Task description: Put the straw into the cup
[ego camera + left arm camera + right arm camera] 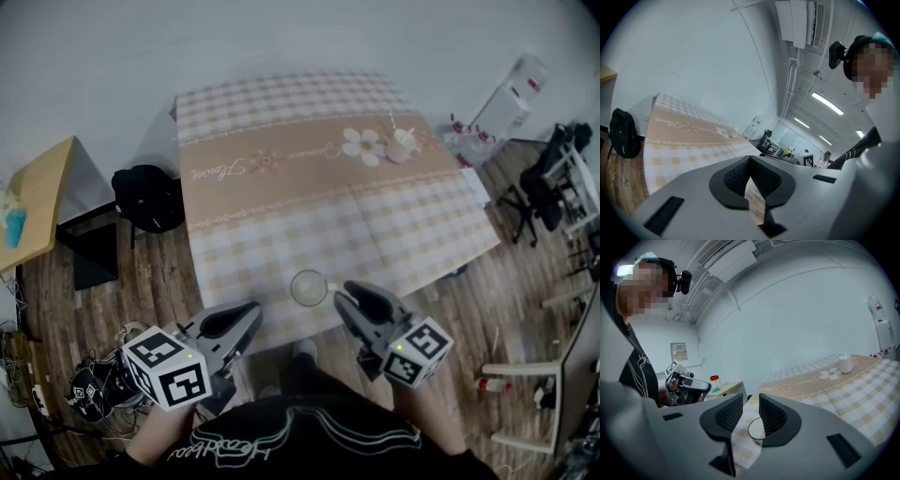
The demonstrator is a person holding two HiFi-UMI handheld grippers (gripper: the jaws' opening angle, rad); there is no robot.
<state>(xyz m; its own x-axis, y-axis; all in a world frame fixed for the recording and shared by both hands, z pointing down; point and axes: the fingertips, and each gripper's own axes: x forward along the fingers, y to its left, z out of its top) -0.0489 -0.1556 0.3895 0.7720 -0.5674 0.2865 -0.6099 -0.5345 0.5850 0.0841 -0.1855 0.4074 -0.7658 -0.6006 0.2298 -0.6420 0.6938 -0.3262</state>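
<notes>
Tablecloth [328, 206]: matt checked cloth. Cup [308, 287] at tablecloth's near edge: clear glossy glass. Floor [155, 291] beside tablecloth: wood planks.
</notes>
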